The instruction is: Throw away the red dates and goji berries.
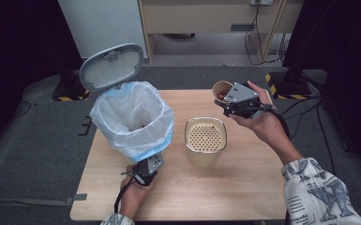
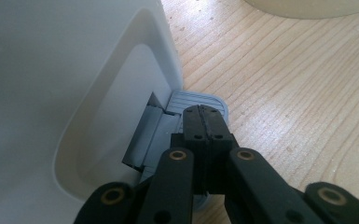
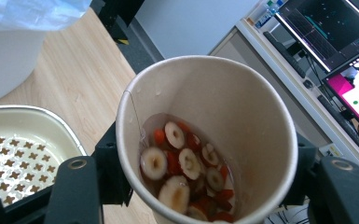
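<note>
Black jaws of the left gripper (image 2: 204,122) stand pressed together with nothing between them, their tips resting on the grey ribbed pedal (image 2: 200,100) at the foot of the white bin (image 2: 51,93). In the high view this gripper (image 1: 146,171) sits at the bin's base, partly hidden beneath the bulging bag liner (image 1: 133,117); the person's left hand (image 1: 133,194) is cut off by the bottom edge. The bin lid (image 1: 111,65) stands raised, tilted back. Contents at the bottom of the liner are too small to identify.

The right gripper (image 3: 200,186) is clamped on a paper cup (image 3: 214,107), one jaw at each side of the wall. The cup leans toward the camera and holds pale round slices and red pieces in a little liquid; a thin thread hangs over its inner wall. In the high view the cup (image 1: 221,90) is held above the far side of the wooden table (image 1: 244,187), its body largely hidden by the gripper (image 1: 227,101) and the right hand (image 1: 262,124).

Between bin and cup stands a cream strainer container (image 1: 205,140) with a perforated insert, apart from both.
</note>
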